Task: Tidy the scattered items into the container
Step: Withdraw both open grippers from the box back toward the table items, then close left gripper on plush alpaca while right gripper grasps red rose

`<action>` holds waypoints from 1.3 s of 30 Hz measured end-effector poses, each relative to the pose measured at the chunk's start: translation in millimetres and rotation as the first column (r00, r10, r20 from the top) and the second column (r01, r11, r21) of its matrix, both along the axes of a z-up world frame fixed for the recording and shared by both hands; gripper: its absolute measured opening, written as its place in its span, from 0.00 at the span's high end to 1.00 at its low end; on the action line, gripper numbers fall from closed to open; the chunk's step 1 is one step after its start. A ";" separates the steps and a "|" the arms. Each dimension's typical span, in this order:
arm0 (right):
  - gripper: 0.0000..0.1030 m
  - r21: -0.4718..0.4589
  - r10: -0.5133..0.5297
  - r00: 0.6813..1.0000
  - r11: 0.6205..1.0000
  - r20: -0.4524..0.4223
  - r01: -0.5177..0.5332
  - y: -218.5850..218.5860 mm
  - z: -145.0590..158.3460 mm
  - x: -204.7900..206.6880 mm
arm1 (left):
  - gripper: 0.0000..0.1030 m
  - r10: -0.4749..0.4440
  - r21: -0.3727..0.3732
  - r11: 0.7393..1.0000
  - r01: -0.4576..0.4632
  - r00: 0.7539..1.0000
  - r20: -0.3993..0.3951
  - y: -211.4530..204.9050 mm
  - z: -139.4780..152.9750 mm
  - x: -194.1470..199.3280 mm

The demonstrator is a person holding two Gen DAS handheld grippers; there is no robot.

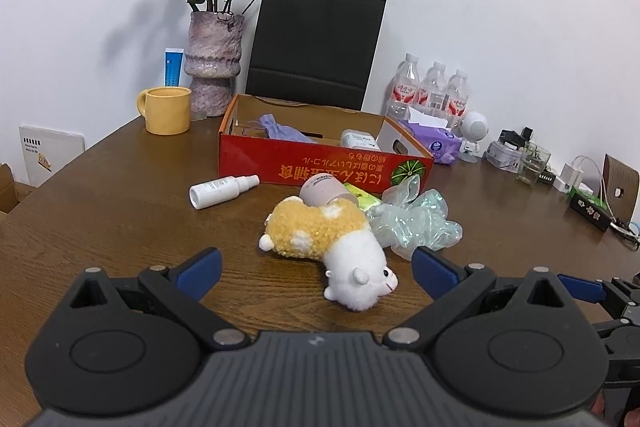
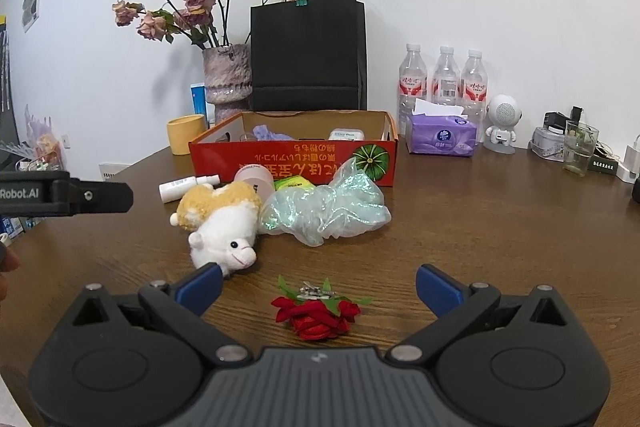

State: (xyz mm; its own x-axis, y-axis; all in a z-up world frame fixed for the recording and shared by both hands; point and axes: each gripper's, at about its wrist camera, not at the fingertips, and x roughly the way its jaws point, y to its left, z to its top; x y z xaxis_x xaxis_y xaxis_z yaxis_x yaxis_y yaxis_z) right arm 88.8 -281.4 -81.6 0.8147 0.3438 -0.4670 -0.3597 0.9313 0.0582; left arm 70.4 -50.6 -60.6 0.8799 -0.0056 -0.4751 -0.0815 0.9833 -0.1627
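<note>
Left wrist view: left gripper point(image 1: 316, 273) had its jaws spread wide, gripping nothing, with the plush hamster point(image 1: 334, 241) lying on the surface point(image 1: 120, 219) between the blue tips.
Box: red cardboard box point(image 1: 320, 163) sat just behind the pile.
Right wrist view: right gripper point(image 2: 318, 287) was wide open too, empty, red fabric rose point(image 2: 316, 313) lying between the tips, not touching either.

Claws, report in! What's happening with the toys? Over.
Both claws open, empty: left claw faces plush hamster, right claw over red flower clip. Red box unobstructed.
</note>
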 end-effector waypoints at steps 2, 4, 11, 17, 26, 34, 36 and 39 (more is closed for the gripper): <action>0.00 0.000 -0.002 1.000 1.000 -0.003 0.002 -0.6 -1.3 0.6 | 0.00 0.005 0.001 1.000 -0.005 1.000 -0.003 1.1 -0.8 0.3; 0.00 0.002 -0.004 1.000 1.000 -0.010 0.004 -1.2 -3.6 2.1 | 0.00 0.008 0.000 1.000 -0.008 1.000 -0.007 1.6 -1.8 1.1; 0.00 0.006 -0.009 1.000 1.000 -0.026 0.009 -3.6 -10.2 6.0 | 0.00 0.014 0.001 1.000 -0.014 1.000 -0.017 1.7 -2.9 4.2; 0.00 -0.001 -0.015 0.999 1.000 -0.039 0.015 -4.0 -17.4 12.3 | 0.00 0.027 -0.004 1.000 -0.027 0.999 -0.022 10.2 -4.6 5.3; 0.00 -0.019 -0.020 0.996 1.000 -0.086 0.019 -1.8 -31.9 24.7 | 0.00 -0.044 -0.030 0.999 0.042 0.997 -0.065 1.1 -16.0 28.8; 0.09 -0.029 -0.015 0.993 0.999 -0.113 0.012 3.9 -41.7 35.9 | 0.00 -0.084 -0.061 0.995 0.077 0.990 -0.112 -25.1 -29.9 74.0; 0.12 -0.021 -0.010 0.992 1.000 -0.123 0.007 4.2 -43.3 39.8 | 0.00 -0.079 -0.089 0.994 0.068 0.988 -0.135 -27.8 -35.3 84.4; 0.26 -0.011 0.001 0.991 1.000 -0.137 -0.003 4.9 -46.0 45.4 | 0.00 -0.065 -0.108 0.993 0.048 0.984 -0.165 -30.4 -42.9 95.3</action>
State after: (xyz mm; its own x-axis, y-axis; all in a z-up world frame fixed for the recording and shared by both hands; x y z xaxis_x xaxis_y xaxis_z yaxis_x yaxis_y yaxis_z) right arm 134.2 -276.4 -127.6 0.7421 0.3393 -0.5781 -0.3510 0.9314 0.0962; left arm 165.6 -81.0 -103.4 0.7843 -0.1099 -0.6105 -0.0612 0.9657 -0.2525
